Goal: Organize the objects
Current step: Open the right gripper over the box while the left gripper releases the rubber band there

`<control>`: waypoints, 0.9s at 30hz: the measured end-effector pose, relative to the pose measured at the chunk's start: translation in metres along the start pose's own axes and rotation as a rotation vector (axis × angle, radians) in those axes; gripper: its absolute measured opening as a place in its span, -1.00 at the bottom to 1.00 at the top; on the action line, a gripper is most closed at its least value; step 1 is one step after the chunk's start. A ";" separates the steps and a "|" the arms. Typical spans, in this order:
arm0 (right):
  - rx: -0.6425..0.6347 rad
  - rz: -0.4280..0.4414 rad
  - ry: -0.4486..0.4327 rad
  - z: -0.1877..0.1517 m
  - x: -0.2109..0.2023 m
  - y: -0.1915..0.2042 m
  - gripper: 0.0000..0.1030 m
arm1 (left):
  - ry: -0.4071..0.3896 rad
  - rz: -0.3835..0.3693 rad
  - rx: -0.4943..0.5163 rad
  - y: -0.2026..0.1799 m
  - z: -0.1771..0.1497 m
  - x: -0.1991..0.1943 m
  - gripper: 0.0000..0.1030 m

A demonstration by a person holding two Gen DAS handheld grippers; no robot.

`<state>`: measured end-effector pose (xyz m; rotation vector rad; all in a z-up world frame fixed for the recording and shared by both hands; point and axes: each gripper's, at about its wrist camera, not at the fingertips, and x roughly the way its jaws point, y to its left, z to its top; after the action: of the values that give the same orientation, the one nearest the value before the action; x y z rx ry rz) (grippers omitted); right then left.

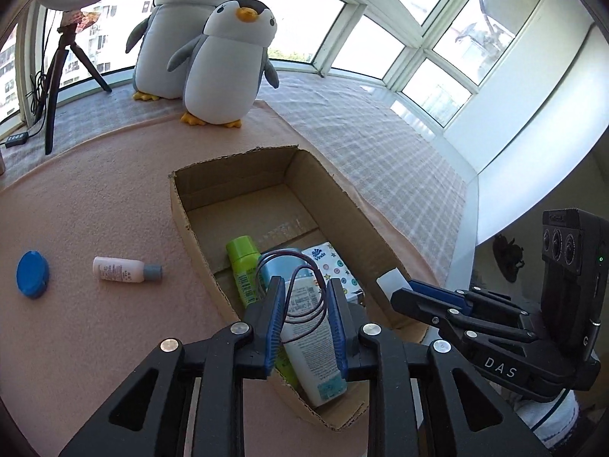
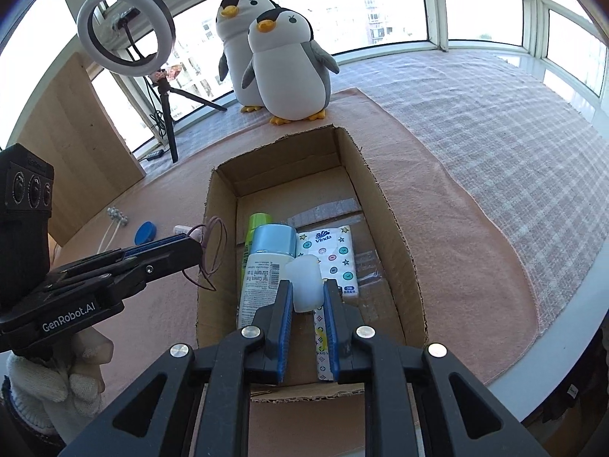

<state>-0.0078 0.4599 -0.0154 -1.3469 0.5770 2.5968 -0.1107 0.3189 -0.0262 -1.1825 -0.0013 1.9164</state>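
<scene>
An open cardboard box (image 1: 190, 224) (image 2: 396, 228) holds a green tube (image 1: 241, 262), a white bottle with a light-blue cap (image 2: 272, 247), a Vinda tissue pack (image 2: 335, 255) and a patterned strip (image 2: 321, 346). My left gripper (image 1: 306, 283) (image 2: 200, 249) hovers over the box's near-left wall. Its fingers are apart, and purple hair ties (image 1: 304, 297) (image 2: 213, 251) hang looped across them. My right gripper (image 2: 308, 289) (image 1: 399, 289) is over the box, shut on a small white translucent block (image 2: 304, 285). A small pink bottle (image 1: 125, 270) and a blue round lid (image 1: 32, 274) lie on the pink mat.
Two plush penguins (image 2: 281, 64) stand behind the box. A ring light on a tripod (image 2: 125, 30) and a wooden board (image 2: 76, 133) are at the far left. A white beaded cord (image 2: 116, 215) lies near the lid. A gloved hand (image 2: 57, 384) holds the left gripper. The table edge (image 2: 563, 377) runs on the right.
</scene>
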 end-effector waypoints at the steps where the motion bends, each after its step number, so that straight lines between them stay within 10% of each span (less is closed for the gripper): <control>1: 0.008 0.010 -0.002 -0.001 -0.001 -0.002 -0.40 | -0.005 -0.004 -0.001 0.000 0.001 -0.001 -0.05; 4: 0.014 0.013 -0.013 0.002 -0.002 -0.003 -0.13 | -0.010 0.009 -0.002 0.001 0.001 -0.003 -0.05; 27: -0.065 0.165 0.033 0.012 0.029 0.066 -0.01 | -0.094 0.179 -0.221 0.107 -0.041 -0.082 -0.05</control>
<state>-0.0544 0.4036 -0.0149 -1.4211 0.6399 2.7498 -0.1373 0.1808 -0.0328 -1.2709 -0.1666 2.1718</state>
